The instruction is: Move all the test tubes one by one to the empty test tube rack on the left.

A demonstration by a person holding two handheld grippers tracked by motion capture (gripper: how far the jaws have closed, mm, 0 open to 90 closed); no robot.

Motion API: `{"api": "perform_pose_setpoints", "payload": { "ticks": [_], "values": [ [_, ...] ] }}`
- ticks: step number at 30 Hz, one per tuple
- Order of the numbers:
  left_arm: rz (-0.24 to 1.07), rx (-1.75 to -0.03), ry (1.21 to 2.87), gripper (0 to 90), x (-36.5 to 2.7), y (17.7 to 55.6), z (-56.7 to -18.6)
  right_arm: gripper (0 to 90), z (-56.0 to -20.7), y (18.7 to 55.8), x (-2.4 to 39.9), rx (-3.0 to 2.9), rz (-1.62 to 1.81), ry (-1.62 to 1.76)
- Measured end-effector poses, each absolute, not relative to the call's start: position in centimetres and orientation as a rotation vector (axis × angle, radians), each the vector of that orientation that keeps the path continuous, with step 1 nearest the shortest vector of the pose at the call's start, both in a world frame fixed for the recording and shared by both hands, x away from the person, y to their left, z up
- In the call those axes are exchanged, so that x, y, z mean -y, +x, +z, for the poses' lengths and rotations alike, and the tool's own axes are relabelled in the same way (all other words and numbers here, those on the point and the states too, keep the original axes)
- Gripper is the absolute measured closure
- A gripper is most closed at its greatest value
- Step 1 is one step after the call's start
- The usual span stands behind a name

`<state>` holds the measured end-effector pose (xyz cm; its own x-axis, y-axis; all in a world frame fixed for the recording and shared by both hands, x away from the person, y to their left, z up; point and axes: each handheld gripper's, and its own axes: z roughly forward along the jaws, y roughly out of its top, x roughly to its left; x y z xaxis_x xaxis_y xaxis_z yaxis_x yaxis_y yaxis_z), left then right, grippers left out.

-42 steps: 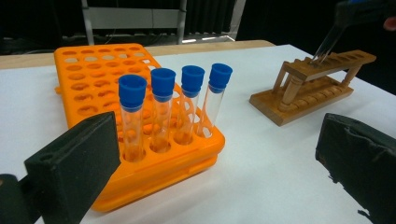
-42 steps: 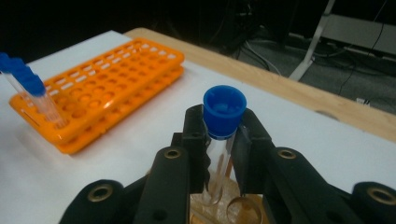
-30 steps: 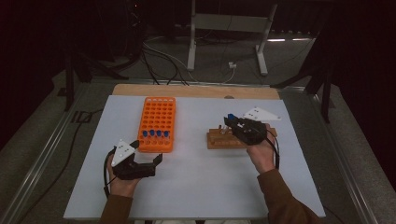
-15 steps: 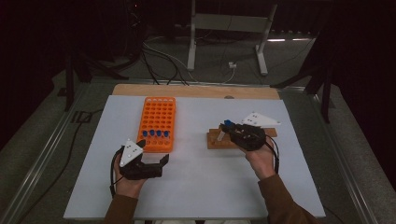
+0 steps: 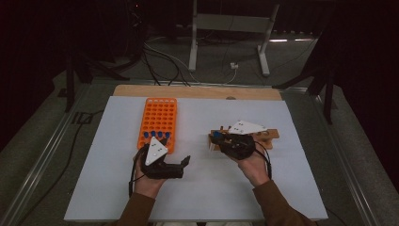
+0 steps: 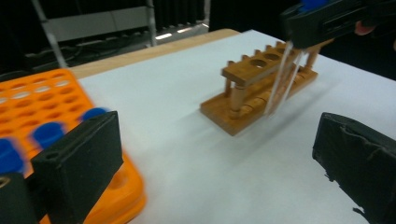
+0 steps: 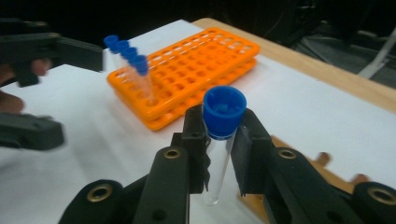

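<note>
My right gripper (image 7: 218, 140) is shut on a clear tube with a blue cap (image 7: 224, 109), held upright just below the cap. In the high view this right gripper (image 5: 219, 138) hovers at the left end of the wooden rack (image 5: 266, 136). The left gripper view shows the tube (image 6: 280, 84) hanging beside the wooden rack (image 6: 254, 88). My left gripper (image 5: 186, 162) is open with nothing between its fingers, and it points right, in front of the orange rack (image 5: 159, 117). Several blue-capped tubes (image 5: 157, 135) stand in the orange rack's near row.
A white mat (image 5: 202, 193) covers the table, and a strip of bare wood (image 5: 197, 92) shows along its far edge. Behind the table, cables (image 5: 164, 61) and a metal stand (image 5: 226, 28) are on the dark floor.
My left gripper has moved right, away from the front of the orange rack. My right gripper has shifted a little left and down with the tube.
</note>
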<state>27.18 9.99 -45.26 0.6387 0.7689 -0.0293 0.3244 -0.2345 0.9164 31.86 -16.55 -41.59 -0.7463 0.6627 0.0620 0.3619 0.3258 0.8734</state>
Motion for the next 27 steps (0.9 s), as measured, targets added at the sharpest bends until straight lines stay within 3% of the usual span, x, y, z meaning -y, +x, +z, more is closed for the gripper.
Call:
{"api": "perform_pose_setpoints", "payload": {
  "ticks": [6,10,16,27],
  "values": [
    [0.498,-0.857,1.853,9.5,-8.2,27.7,-45.5,76.7,-42.1,31.5,15.1,-2.34,1.411,0.899],
    [0.5,-0.834,1.858,22.5,-7.4,27.8,-45.6,76.6,-42.2,31.2,14.3,-2.367,1.426,0.88],
    [0.499,-0.784,1.861,52.3,-6.4,27.6,-45.9,76.6,-42.3,31.0,13.4,-2.392,1.45,0.865],
    [0.478,-0.746,1.868,77.6,-5.9,27.6,-46.2,76.6,-42.3,30.9,13.1,-2.407,1.458,0.855]
  ]
}}
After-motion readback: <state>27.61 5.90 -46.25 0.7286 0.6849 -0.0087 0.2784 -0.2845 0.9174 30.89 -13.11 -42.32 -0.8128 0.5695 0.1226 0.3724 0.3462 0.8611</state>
